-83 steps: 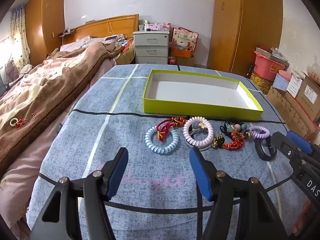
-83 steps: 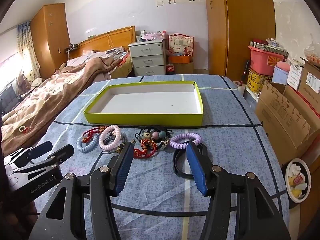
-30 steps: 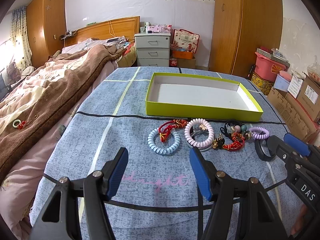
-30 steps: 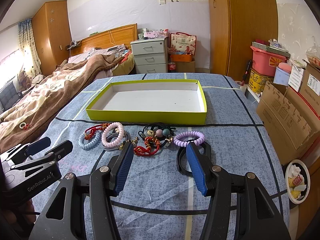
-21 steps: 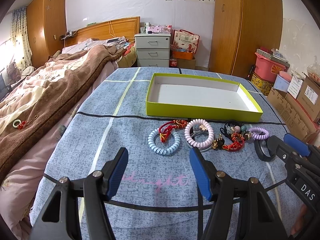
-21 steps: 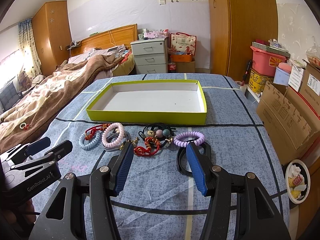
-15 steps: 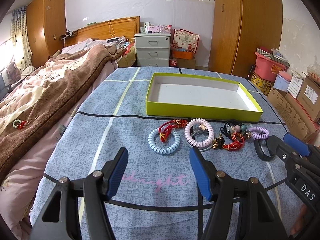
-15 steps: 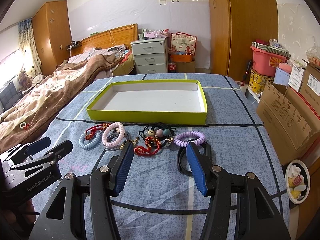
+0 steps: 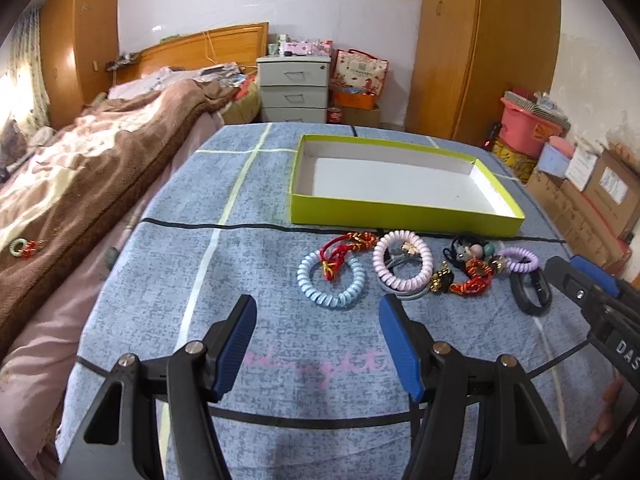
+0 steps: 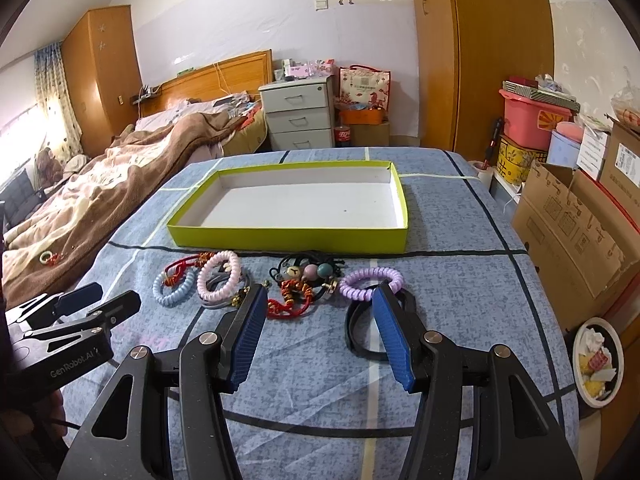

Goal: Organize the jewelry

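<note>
An empty yellow-green box (image 9: 400, 216) (image 10: 288, 238) sits on the blue cloth. In front of it lie a light blue coil bracelet (image 9: 331, 282) (image 10: 173, 289), a red cord knot (image 9: 340, 248), a pink coil bracelet (image 9: 402, 260) (image 10: 220, 274), a beaded dark hair tie bundle (image 9: 472, 258) (image 10: 306, 276), a purple coil bracelet (image 9: 520, 260) (image 10: 370, 279) and a black band (image 9: 532, 290) (image 10: 360, 332). My left gripper (image 9: 316, 344) is open, short of the blue coil. My right gripper (image 10: 320, 336) is open, near the purple coil and black band.
A bed with a brown blanket (image 9: 80, 168) lies to the left, with a small green ring (image 9: 18, 246) on it. Cardboard boxes (image 10: 576, 232) stand right of the table. A grey drawer unit (image 10: 298, 116) stands behind.
Over the earlier frames both views drew back slightly from the jewelry; in the last second nothing has visibly moved. Both grippers stay open.
</note>
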Demonstrator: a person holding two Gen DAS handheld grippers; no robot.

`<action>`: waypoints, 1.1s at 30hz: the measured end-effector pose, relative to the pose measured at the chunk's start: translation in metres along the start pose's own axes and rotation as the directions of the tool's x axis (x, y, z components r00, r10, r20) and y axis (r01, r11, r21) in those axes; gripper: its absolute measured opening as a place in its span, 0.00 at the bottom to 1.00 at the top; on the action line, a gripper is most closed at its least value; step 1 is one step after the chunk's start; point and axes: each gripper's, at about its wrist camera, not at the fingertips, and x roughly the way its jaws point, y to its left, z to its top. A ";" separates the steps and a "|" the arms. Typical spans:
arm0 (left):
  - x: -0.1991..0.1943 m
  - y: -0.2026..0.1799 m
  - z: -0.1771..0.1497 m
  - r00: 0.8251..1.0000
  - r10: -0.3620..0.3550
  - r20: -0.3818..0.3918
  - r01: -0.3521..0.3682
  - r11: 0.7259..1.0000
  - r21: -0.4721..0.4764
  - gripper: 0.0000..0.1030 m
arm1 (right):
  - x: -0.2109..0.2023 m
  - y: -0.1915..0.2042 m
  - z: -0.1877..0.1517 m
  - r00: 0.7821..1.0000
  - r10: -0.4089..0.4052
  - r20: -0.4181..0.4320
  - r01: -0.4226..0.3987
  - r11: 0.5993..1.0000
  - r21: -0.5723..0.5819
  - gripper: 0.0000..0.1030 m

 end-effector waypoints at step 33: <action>0.047 0.046 0.021 0.985 -0.107 -0.135 0.098 0.992 -0.078 0.64 | 0.096 -0.069 0.031 0.950 0.121 -0.289 -0.122 0.992 0.015 0.26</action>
